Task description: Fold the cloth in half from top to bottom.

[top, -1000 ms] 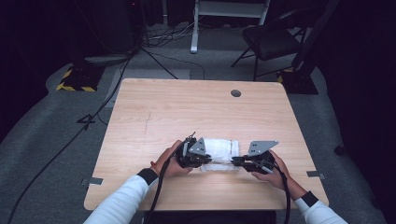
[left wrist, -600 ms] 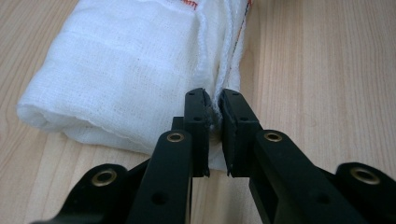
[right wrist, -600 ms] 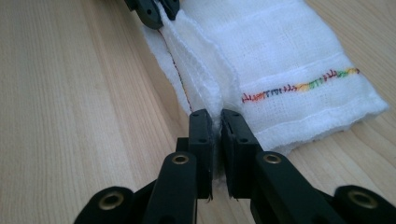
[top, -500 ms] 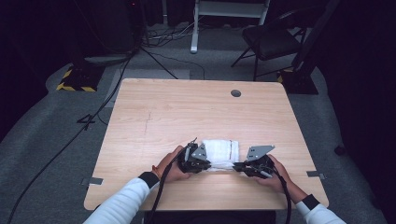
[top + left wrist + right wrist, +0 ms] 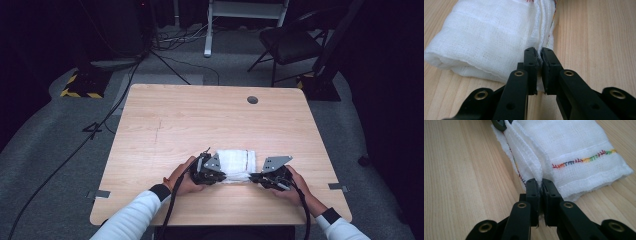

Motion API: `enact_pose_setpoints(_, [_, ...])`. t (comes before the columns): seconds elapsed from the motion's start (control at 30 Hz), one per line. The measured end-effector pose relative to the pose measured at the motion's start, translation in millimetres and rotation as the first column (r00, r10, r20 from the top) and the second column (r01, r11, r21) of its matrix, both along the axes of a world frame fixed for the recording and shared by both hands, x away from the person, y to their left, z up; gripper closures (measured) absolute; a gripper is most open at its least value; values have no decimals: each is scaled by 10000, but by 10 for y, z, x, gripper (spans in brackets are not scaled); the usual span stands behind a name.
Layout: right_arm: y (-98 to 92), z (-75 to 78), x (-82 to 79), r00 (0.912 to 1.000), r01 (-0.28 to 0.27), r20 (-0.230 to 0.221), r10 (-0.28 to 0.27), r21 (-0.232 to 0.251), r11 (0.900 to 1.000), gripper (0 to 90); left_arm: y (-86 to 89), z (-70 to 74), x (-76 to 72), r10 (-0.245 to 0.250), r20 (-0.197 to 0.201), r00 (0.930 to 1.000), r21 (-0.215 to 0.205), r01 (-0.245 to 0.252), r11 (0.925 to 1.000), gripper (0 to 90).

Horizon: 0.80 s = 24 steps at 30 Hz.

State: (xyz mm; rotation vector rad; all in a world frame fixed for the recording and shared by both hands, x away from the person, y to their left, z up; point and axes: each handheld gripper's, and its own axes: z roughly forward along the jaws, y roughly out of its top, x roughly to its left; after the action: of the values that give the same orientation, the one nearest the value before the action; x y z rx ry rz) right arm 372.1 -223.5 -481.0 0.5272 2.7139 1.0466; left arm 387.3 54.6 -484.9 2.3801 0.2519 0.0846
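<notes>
A folded white cloth lies on the desk, low and centre in the high view, between the two hands. The left tongs pinch its layered edge; the right tongs pinch an edge near the coloured stitching

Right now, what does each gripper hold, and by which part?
Both pinch the folded white cloth: left gripper and right gripper each grip its near edge layers.
</notes>
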Motion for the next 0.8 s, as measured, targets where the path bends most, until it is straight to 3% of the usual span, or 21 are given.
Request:
enact_pose_setpoints(0.3, [-44,56,-37,9999,-3,125,-2,455,9990,796,-9,62,-102,34,186,9998,6,-34,10000,702])
enact_pose_setpoints(0.8, [-189,225,-178,9979,343,514,-394,969,9947,715,131,222,-244,159,577,9982,-271,-144,9995,719])
